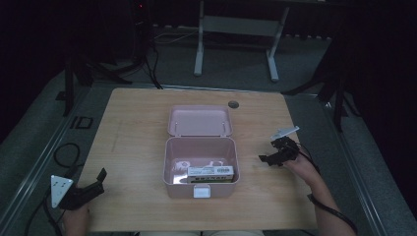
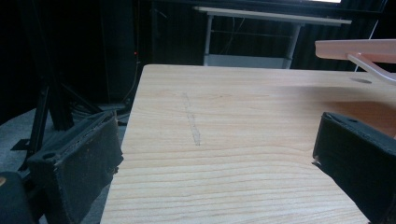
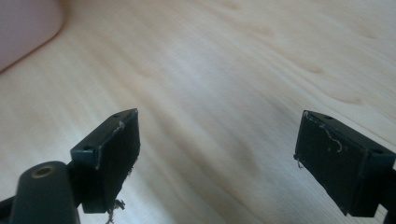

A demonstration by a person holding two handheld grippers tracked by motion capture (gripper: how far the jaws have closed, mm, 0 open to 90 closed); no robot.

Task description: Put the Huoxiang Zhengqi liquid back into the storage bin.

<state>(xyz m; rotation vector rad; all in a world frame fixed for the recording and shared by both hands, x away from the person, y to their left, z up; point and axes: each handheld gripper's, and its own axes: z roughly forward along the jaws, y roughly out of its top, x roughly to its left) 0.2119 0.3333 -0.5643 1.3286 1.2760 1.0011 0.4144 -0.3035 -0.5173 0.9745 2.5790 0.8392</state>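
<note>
A pink box (image 1: pixel 201 189) stands open in the middle of the wooden table (image 1: pixel 137 123), its lid (image 1: pixel 199 120) laid back toward the far side. Inside lie a white carton (image 1: pixel 210 172) and some pale small items (image 1: pixel 184 164). My left gripper (image 1: pixel 96 183) hovers at the table's front left corner, open, with nothing between its jaws; its own view has the gripper (image 2: pixel 215 154) over bare wood, with the lid (image 2: pixel 357 49) at the upper right. My right gripper (image 1: pixel 269 158) is to the right of the box, open and empty, low over the wood (image 3: pixel 217 144). A pink box corner (image 3: pixel 25 25) is at the upper left.
A round cable hole (image 1: pixel 233 104) sits near the table's far edge. Beyond the table stand a white-legged bench (image 1: pixel 236 29) and dark tripod legs (image 1: pixel 78 73). Cables (image 1: pixel 66 155) lie on the grey floor to the left. A faint scratch (image 2: pixel 192 123) marks the wood.
</note>
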